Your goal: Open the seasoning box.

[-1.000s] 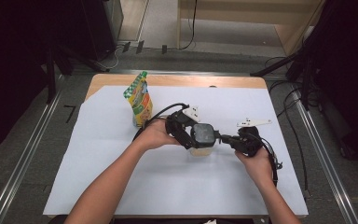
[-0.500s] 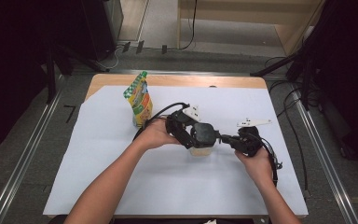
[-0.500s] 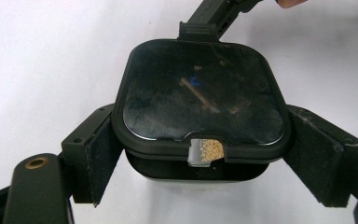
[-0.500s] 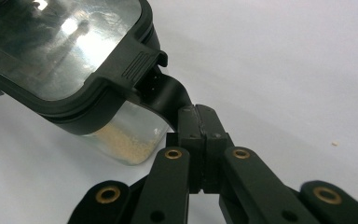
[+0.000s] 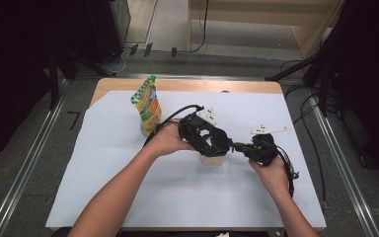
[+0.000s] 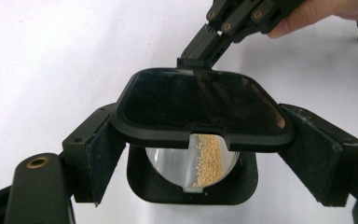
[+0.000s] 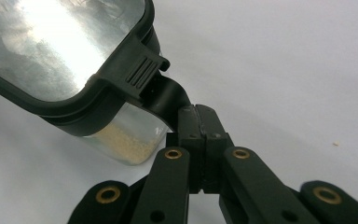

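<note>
At mid-table we see little change over the last second: our left gripper point(image 5: 212, 144) still clamps the grain container point(image 6: 200, 158), while our right gripper point(image 7: 199, 122) stays pinched on the lid's latch tab point(image 7: 161, 95), so opening seems underway.

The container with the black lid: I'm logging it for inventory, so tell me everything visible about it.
The container is a small clear plastic tub holding some pale yellow grains. Its black-rimmed lid has a dark glossy panel and a ribbed latch tab. It sits mid-table on the white sheet. The left gripper flanks its sides; the right gripper is shut on a lid clip.
</note>
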`<state>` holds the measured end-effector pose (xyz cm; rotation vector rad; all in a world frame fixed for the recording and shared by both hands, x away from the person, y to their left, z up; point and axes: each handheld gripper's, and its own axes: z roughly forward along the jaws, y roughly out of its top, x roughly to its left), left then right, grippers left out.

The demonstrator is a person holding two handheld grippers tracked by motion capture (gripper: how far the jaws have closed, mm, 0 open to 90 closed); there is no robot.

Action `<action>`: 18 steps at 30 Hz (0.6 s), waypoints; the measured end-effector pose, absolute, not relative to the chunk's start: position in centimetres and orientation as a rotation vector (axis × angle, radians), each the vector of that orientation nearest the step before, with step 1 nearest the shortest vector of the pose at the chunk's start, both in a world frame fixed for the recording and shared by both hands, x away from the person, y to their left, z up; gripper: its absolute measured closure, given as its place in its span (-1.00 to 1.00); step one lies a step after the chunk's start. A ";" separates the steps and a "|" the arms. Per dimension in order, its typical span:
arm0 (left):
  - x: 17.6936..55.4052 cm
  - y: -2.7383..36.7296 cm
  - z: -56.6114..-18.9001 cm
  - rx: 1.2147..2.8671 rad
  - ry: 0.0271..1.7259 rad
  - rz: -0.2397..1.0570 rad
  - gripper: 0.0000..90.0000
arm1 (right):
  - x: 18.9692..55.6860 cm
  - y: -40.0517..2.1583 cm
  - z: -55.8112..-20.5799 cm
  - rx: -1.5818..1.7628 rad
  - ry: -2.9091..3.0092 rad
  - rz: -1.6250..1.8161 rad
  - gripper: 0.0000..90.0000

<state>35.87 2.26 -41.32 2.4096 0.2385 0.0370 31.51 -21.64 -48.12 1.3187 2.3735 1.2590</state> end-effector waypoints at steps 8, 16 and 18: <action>35.5 1.6 -40.3 2.383 0.213 -0.019 -0.11 | 31.5 -21.6 -48.1 1.311 2.377 1.261 1.00; 35.1 1.4 -39.9 2.395 0.179 -0.053 0.35 | 31.5 -21.6 -48.1 1.309 2.379 1.267 1.00; 35.0 1.3 -39.8 2.391 0.174 -0.061 0.47 | 31.5 -21.6 -48.1 1.308 2.383 1.268 1.00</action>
